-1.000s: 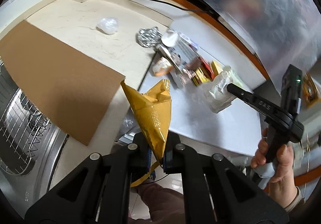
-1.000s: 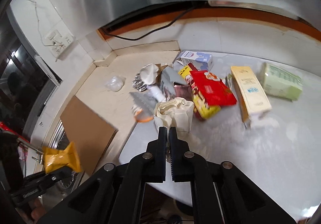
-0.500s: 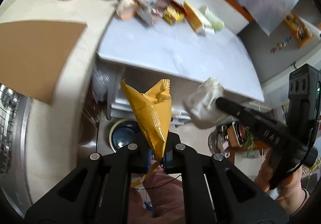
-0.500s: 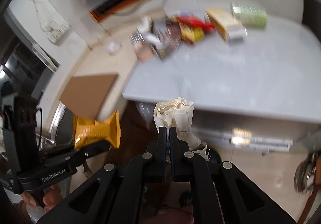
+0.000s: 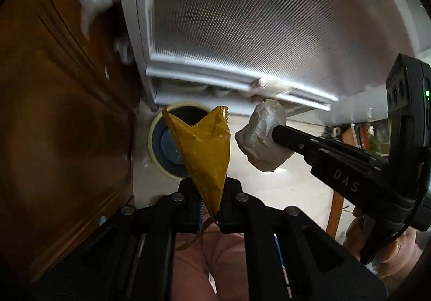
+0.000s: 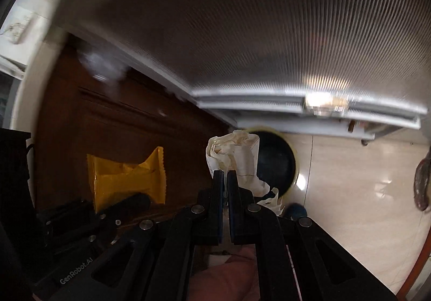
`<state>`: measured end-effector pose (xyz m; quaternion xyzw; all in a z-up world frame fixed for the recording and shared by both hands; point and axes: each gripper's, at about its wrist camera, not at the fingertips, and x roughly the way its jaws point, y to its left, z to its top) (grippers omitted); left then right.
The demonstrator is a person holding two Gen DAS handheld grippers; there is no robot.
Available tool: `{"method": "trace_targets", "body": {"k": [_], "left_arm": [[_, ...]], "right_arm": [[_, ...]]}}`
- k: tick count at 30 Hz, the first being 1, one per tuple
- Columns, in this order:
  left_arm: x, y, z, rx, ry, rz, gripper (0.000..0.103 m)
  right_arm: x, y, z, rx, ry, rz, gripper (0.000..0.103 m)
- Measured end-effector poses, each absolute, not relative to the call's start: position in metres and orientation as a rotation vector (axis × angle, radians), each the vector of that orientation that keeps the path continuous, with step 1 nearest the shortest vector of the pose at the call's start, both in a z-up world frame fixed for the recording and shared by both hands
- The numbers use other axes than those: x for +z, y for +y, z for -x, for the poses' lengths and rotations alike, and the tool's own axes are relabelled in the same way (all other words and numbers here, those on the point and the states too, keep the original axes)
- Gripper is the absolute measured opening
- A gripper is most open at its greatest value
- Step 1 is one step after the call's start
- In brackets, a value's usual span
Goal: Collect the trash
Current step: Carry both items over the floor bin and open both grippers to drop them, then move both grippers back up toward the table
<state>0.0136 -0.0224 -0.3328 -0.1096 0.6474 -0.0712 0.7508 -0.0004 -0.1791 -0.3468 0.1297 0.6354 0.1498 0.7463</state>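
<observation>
Yellow snack wrapper: crinkled foil, serrated top edge, tapering to a point, pinched at its narrow lower end by left gripper, jaws closed tight on it. Centre of left wrist view, standing up in front of round bin. Same wrapper at lower left of right wrist view, flared at both ends, gripped from below.

Crumpled white paper wad: creased, off-white, faint thin lines on it, clamped in right gripper, jaws nearly together with paper squeezed between. Centre of right wrist view, overlapping bin behind it. In left wrist view wad at centre right, on tip of right gripper reaching in from right edge. Hand on that gripper's handle cut off at lower right corner.

Bin: pale yellowish rim, dark inside, on light tiled floor; contents unreadable, partly hidden by wrapper and wad. Ribbed metallic panel across upper frame, motion-blurred. Brown wooden cabinet front at left, blurred. White smear at upper left of left wrist view, unidentifiable. Tabletop out of frame.
</observation>
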Motion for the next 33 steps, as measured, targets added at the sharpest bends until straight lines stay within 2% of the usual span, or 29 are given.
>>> {"method": "trace_targets", "body": {"k": [5, 12, 14, 16, 17, 20, 21, 22, 24, 25, 33], "left_arm": [[-0.413, -0.023, -0.022, -0.068, 1.459, 0.237, 0.005], [-0.47, -0.016, -0.037, 0.021, 1.468, 0.261, 0.005], [-0.486, -0.015, -0.038, 0.024, 1.475, 0.268, 0.005], [-0.496, -0.02, -0.039, 0.022, 1.486, 0.256, 0.006], [-0.502, -0.021, -0.041, 0.027, 1.494, 0.25, 0.007], [-0.512, -0.022, -0.045, 0.046, 1.508, 0.245, 0.016], [-0.513, -0.021, -0.045, 0.052, 1.51, 0.246, 0.026], [-0.513, -0.02, -0.045, 0.061, 1.512, 0.25, 0.041], [-0.51, -0.018, -0.046, 0.075, 1.512, 0.251, 0.063], [-0.507, -0.017, -0.045, 0.083, 1.51, 0.247, 0.067], [-0.479, -0.014, -0.041, 0.101, 1.503, 0.217, 0.067]], "right_arm": [[-0.437, -0.183, -0.007, 0.322, 1.455, -0.291, 0.004], [-0.517, -0.174, -0.019, 0.321, 1.502, -0.284, 0.005], [-0.529, -0.172, -0.024, 0.318, 1.521, -0.288, 0.014], [-0.536, -0.17, -0.03, 0.317, 1.524, -0.294, 0.041], [-0.538, -0.17, -0.033, 0.316, 1.515, -0.298, 0.044], [-0.54, -0.172, -0.042, 0.321, 1.515, -0.298, 0.045], [-0.539, -0.173, -0.043, 0.321, 1.518, -0.299, 0.045], [-0.538, -0.176, -0.045, 0.322, 1.529, -0.301, 0.045], [-0.531, -0.179, -0.047, 0.332, 1.523, -0.294, 0.045], [-0.527, -0.182, -0.049, 0.334, 1.519, -0.292, 0.045], [-0.489, -0.197, -0.055, 0.341, 1.489, -0.265, 0.045]]}}
